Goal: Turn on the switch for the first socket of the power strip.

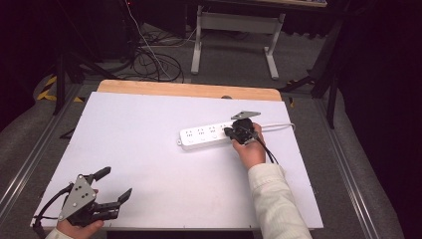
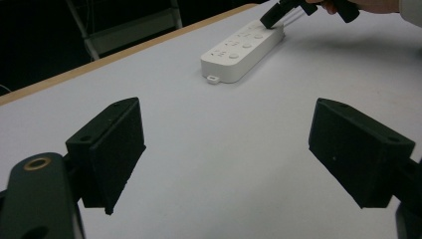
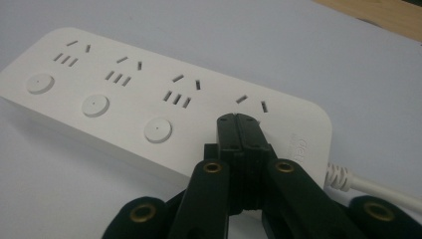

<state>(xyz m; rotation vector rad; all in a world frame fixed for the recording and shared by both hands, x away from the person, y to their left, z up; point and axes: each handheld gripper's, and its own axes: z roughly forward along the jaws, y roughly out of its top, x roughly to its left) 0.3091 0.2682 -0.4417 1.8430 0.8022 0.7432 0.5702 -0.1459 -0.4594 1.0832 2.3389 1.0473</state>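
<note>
A white power strip (image 1: 204,135) (image 2: 239,50) (image 3: 124,89) lies flat on the white table top (image 1: 149,159), right of centre. It has several sockets, each with a round button. Its white cord (image 1: 278,125) (image 3: 368,186) leaves the right end. My right gripper (image 1: 229,132) (image 3: 239,119) (image 2: 271,19) is shut with nothing between its jaws. Its tip rests on the strip's top at the socket nearest the cord, hiding the spot beneath. My left gripper (image 1: 117,182) (image 2: 224,144) hovers open over the near left corner, far from the strip, holding nothing.
A wooden edge (image 1: 189,89) runs along the table's far side. Beyond it stand a desk's white metal legs (image 1: 271,55) and loose cables (image 1: 149,59) on the floor. Metal rails (image 1: 30,159) flank the table. A sleeve (image 1: 278,204) crosses the near right part.
</note>
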